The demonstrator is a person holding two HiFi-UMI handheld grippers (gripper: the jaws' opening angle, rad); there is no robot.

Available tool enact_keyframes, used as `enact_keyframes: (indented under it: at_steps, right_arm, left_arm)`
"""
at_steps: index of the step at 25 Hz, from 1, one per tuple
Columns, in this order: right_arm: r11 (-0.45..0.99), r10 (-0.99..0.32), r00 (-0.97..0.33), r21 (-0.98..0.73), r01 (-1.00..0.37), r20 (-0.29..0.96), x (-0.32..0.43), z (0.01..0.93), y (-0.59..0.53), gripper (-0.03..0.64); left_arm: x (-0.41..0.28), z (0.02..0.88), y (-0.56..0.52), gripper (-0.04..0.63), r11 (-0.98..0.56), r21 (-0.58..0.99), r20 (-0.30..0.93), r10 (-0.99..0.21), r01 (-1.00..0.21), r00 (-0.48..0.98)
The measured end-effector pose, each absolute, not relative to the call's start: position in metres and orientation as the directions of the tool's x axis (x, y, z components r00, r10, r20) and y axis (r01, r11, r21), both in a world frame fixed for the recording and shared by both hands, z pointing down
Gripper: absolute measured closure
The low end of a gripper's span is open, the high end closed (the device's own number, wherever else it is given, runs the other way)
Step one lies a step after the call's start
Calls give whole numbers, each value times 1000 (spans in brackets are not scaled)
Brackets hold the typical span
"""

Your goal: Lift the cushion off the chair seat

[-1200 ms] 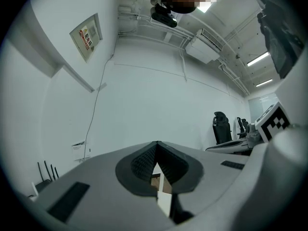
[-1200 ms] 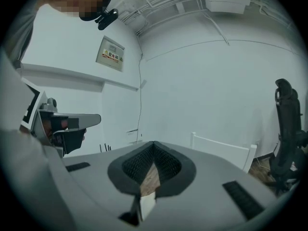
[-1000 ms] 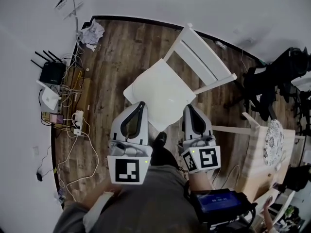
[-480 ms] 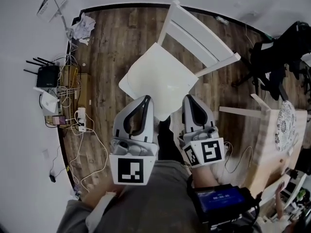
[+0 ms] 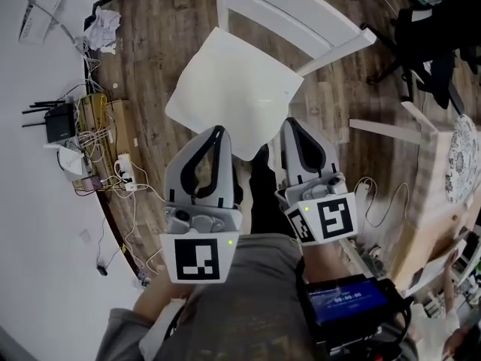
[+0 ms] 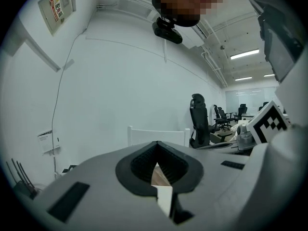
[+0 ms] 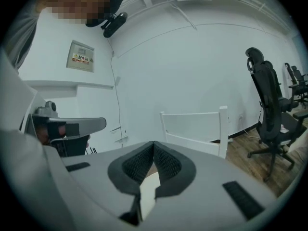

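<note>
A white square cushion (image 5: 233, 96) lies flat on the seat of a white wooden chair, whose slatted back (image 5: 289, 17) is at the top of the head view. My left gripper (image 5: 219, 128) is shut and empty, with its tip over the cushion's near left edge. My right gripper (image 5: 288, 121) is also shut and empty, at the cushion's near right corner. Whether either tip touches the cushion I cannot tell. The chair back (image 6: 156, 134) rises beyond the closed left gripper (image 6: 156, 143) in its own view. In the right gripper view the chair back (image 7: 192, 124) stands past the right gripper (image 7: 153, 143).
A router (image 5: 58, 120), a power strip and tangled cables (image 5: 113, 179) lie by the left wall, with crumpled paper (image 5: 101, 28) beyond. A black office chair (image 5: 428, 43) stands at the upper right. A wooden table (image 5: 440, 201) carries a patterned plate (image 5: 462, 164).
Both grippers have sunk and moved forward toward the chair's near edge, so the chair sits higher and larger in the head view. Their jaws have stayed shut.
</note>
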State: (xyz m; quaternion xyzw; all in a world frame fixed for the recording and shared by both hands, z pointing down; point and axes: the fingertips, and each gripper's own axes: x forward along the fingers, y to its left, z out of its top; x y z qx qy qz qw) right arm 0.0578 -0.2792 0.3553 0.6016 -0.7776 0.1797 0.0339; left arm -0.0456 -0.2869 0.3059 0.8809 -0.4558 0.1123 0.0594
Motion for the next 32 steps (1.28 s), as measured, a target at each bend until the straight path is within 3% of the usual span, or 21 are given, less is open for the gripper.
enact_keyframes:
  at_steps: [17,32]
  right_arm:
    - [88,-879,-226,-322,-943,421,117,486,-275,609]
    - [148,-782,-284,-278,-949,554,123,600,-272,609]
  left_arm:
    - [13,419,-300,589,-591,93,404,-713,-801,573]
    - [22,520,-319,589,-529,170,475,-695,-831,540]
